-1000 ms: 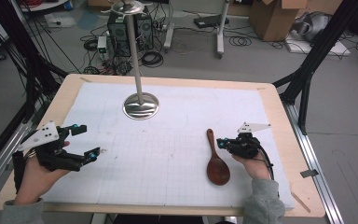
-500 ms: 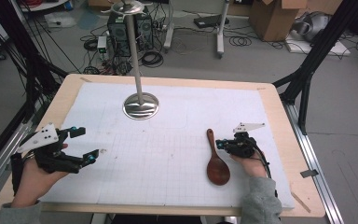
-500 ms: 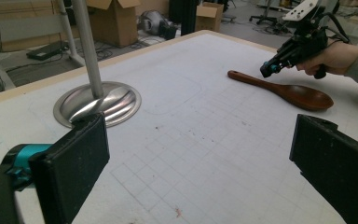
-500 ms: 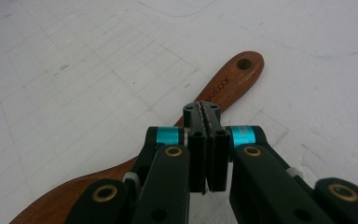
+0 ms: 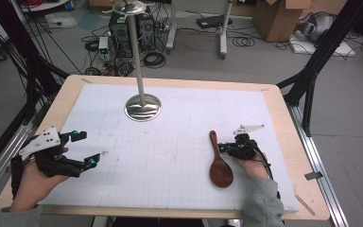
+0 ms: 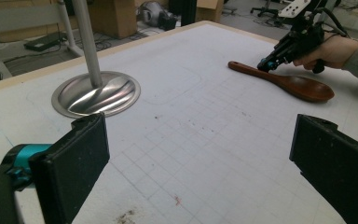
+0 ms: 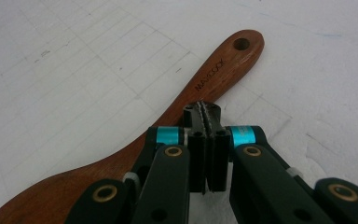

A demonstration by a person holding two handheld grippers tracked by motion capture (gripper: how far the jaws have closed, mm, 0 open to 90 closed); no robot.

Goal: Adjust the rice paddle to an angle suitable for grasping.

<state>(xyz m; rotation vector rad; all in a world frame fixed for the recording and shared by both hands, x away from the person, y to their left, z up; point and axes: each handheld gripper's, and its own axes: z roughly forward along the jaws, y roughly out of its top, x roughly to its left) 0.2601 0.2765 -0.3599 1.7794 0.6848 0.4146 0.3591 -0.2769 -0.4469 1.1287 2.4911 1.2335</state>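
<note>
Table (image 5: 283, 106): light wood top, covered by a white gridded mat (image 5: 179, 156) that leaves only a wood border showing. Mat has a few small dark marks near the front-left.

Stand (image 5: 143, 106): round polished metal base on the mat, rear-centre, w/ a thin upright metal pole rising from its middle. Left gripper view shows the base ahead and to the left.

Wooden spoon (image 5: 219, 163): dark reddish-brown, lying flat on the mat at front-right. Bowl end toward the person, handle pointing away. Handle tip has a small hole and lettering along it, per right gripper view.

Left gripper (image 5: 82, 149): front-left, held in the person's left hand (image 5: 30, 182) above the mat. Jaws spread wide, nothing between them; its own view shows the 2 black pads far apart at either edge, bare mat between.

Right gripper (image 5: 223, 148): front-right, held in the person's right hand (image 5: 253, 168), grey sleeve at the wrist. Tips sit just beside the spoon handle, at about mid-length. Jaws pressed together, no gap visible, nothing clamped; right gripper view shows the closed tips at the handle's near edge. Contact w/ the handle: cannot tell.

The 2 grippers are well apart, approx. level w/ each other across the mat.
</note>
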